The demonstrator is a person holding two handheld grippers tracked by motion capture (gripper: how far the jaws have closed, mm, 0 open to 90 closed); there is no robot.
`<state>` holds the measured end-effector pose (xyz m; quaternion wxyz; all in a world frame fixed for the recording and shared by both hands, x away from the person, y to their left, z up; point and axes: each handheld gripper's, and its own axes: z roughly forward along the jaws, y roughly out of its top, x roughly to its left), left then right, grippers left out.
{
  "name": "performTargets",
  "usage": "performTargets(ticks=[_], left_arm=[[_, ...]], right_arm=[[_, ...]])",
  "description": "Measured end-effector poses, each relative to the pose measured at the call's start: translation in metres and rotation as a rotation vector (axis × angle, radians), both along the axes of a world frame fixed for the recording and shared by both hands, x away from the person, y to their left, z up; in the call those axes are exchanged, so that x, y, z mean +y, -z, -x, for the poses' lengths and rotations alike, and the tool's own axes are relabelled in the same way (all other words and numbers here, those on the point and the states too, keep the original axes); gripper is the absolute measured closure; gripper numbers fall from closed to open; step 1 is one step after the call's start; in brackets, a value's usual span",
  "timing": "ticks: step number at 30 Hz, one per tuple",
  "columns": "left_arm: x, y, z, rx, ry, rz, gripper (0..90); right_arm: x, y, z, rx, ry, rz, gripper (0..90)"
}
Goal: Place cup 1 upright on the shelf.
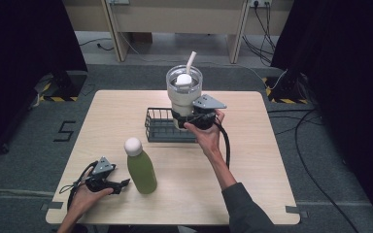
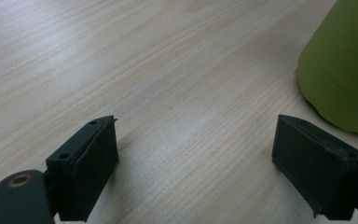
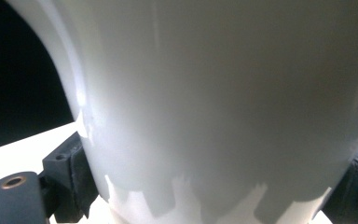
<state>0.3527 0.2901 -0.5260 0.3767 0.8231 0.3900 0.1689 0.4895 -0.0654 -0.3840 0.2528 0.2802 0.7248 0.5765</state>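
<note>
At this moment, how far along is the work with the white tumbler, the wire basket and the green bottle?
In hand: the right gripper is clamped on the lower body of the white straw-topped tumbler, held upright over the black wire basket. Whether it is going in or coming out cannot be told. Left: the green bottle with the white cap stands untouched on the wooden table, beside the open, empty left gripper.

Tumbler (image 3: 223, 93) base behind basket (image 1: 158, 127).

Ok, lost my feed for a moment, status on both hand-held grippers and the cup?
Right hand-held gripper shut on white tumbler, upright over wire basket. Left hand-held gripper open, resting on table beside green bottle. Nothing in the way.
</note>
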Motion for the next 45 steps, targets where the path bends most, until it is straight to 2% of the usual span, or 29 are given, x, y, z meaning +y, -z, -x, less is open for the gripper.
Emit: performTargets(ticks=[9, 23, 41, 45], left_arm=[[0.000, 0.000, 0.000, 0.000, 0.001, 0.000, 13.4], [0.000, 0.000, 0.000, -0.001, 0.001, 0.000, 13.4], [0.000, 0.000, 0.000, -0.001, 0.002, 0.000, 13.5], [0.000, 0.000, 0.000, -0.001, 0.002, 0.001, 13.5]], right_arm=[[-0.002, -0.003, -0.014, 0.005, 0.032, -0.005, 11.3], [-0.002, 0.011, -0.035, 0.031, 0.070, -0.003, 11.3], [-0.008, 0.027, -0.037, 0.051, 0.091, 0.002, 11.3], [-0.009, 0.028, -0.037, 0.051, 0.092, -0.010, 11.3]])
